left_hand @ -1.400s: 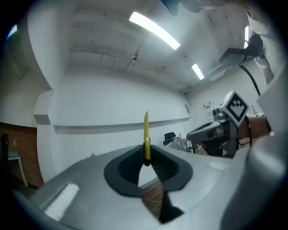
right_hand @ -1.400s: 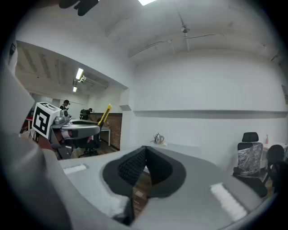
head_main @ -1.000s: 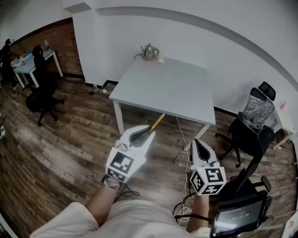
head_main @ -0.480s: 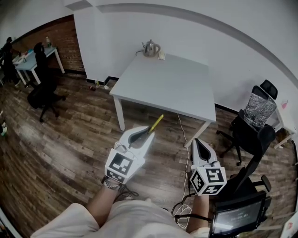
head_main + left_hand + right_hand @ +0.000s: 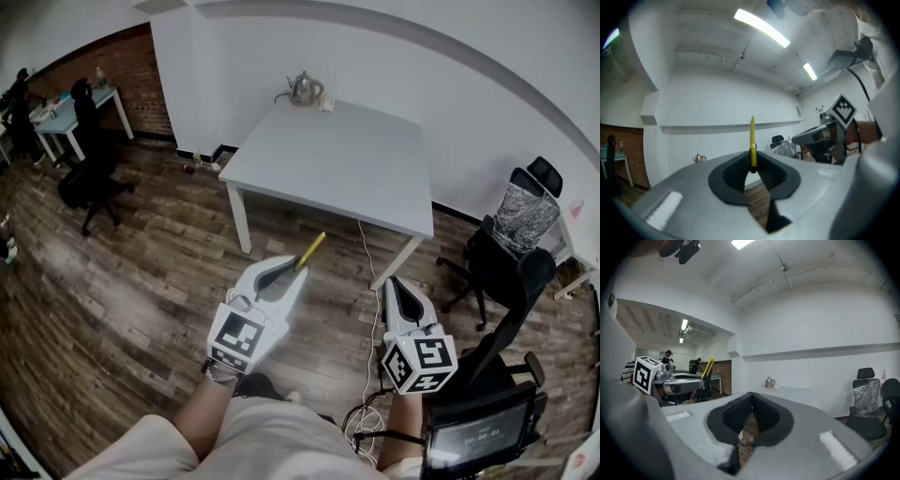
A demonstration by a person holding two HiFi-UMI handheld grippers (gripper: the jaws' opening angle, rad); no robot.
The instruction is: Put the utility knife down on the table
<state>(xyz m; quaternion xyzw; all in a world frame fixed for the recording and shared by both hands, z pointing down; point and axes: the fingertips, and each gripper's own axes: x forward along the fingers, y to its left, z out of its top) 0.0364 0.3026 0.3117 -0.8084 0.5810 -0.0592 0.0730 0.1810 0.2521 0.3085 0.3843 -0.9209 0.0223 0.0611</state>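
Note:
My left gripper (image 5: 292, 272) is shut on a yellow utility knife (image 5: 310, 251) that sticks out past its tips toward the white table (image 5: 309, 192). In the left gripper view the utility knife (image 5: 752, 140) stands upright, pinched between the dark pads. My right gripper (image 5: 394, 289) hangs to the right at about the same height, its jaws shut with nothing between them. From the right gripper view, the utility knife (image 5: 708, 366) and the left gripper (image 5: 677, 378) show at the left. Both grippers are over the wooden floor, short of the table's near edge.
A metal kettle (image 5: 304, 88) and a small white object stand at the table's far edge. A black office chair (image 5: 502, 267) is on the right, beside a monitor (image 5: 467, 442). Another chair (image 5: 84, 178) and a small desk (image 5: 70, 111) are at the far left. A cable (image 5: 373, 309) runs across the floor.
The view has shifted slightly, so the table sits a little nearer and lower in the frame. Both grippers keep their hold and relative positions.

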